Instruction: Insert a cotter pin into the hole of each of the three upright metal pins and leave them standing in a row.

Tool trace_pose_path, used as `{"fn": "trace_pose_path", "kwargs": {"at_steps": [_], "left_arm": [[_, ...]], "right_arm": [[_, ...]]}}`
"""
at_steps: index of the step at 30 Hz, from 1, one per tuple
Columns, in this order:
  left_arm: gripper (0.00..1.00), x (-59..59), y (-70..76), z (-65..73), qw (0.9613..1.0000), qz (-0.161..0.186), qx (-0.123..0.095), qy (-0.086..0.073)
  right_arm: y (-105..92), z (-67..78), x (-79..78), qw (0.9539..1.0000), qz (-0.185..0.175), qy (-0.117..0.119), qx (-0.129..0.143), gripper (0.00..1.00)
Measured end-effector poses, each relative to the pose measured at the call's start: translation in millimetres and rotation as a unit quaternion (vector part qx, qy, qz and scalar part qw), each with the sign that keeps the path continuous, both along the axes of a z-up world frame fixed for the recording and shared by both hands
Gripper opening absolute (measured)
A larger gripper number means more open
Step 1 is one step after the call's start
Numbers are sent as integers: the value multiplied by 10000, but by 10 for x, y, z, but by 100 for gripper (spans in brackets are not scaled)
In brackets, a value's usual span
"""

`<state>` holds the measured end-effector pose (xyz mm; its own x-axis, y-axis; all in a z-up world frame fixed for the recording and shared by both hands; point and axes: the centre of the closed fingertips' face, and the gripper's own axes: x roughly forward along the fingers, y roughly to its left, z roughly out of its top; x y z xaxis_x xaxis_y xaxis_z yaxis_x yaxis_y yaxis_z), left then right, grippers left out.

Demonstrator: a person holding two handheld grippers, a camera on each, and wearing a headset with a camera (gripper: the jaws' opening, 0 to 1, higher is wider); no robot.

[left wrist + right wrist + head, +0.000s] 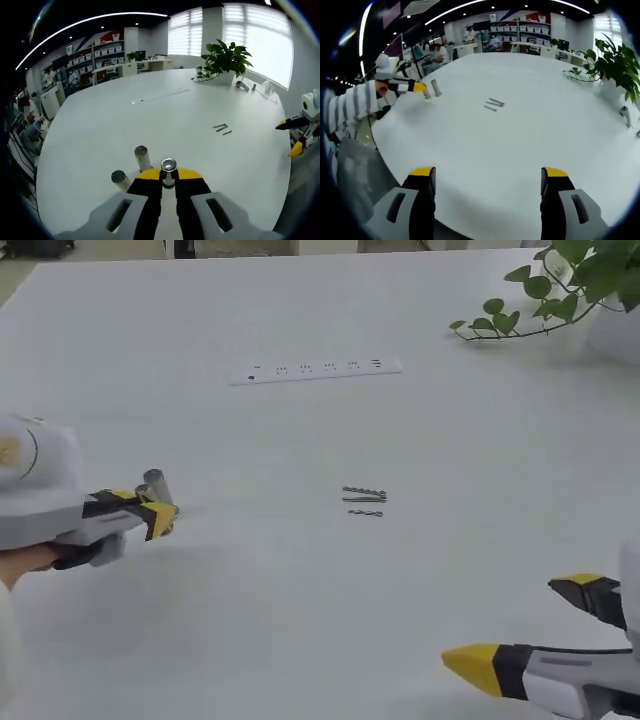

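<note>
- Head view: the left gripper (160, 508) is at the left side of the white table (300, 620). Its yellow-tipped jaws are drawn together at a grey upright pin (153, 480).
- The cotter pins (363, 498) lie loose in a small cluster near the middle of the table, well apart from both grippers.
- The right gripper (522, 625) is at the lower right, with its jaws spread wide and bare table between them.
- A power strip (315, 370) lies flat further back, and a plant (575, 280) reaches in at the top right corner.
- Left gripper view: the jaws are almost closed and clamp the pin (168, 170), which stands upright between the tips with its round top showing.
- Two other pins (142, 156) stand upright on the table just left of the held one, apart from it and from each other. The nearer one (120, 177) is beside the left jaw.
- The cotter pins (221, 128) lie ahead and to the right, and the right gripper (300, 132) shows beyond them at the edge.
- Right gripper view: the jaws stand wide apart and hold nothing.
- The cotter pins (493, 104) lie ahead on the table.
- The left gripper (417, 86) is at the upper left on a striped sleeve (355, 105), with upright pins at its tips.
</note>
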<state>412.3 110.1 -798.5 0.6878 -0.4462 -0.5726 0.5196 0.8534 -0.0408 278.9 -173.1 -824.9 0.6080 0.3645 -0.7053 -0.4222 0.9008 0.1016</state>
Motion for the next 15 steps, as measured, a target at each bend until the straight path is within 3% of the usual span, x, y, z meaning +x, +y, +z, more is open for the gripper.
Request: {"fn": "trace_pose_path", "kwargs": {"at_steps": [10, 15], "left_arm": [[7, -170, -243, 181, 9990, -438, -31, -108], [7, -286, -373, 183, 9973, -726, 27, -43]], "right_arm": [[31, -10, -23, 10000, 48, 30, 4, 87], [39, 10, -7, 10000, 53, 5, 39, 87]]}}
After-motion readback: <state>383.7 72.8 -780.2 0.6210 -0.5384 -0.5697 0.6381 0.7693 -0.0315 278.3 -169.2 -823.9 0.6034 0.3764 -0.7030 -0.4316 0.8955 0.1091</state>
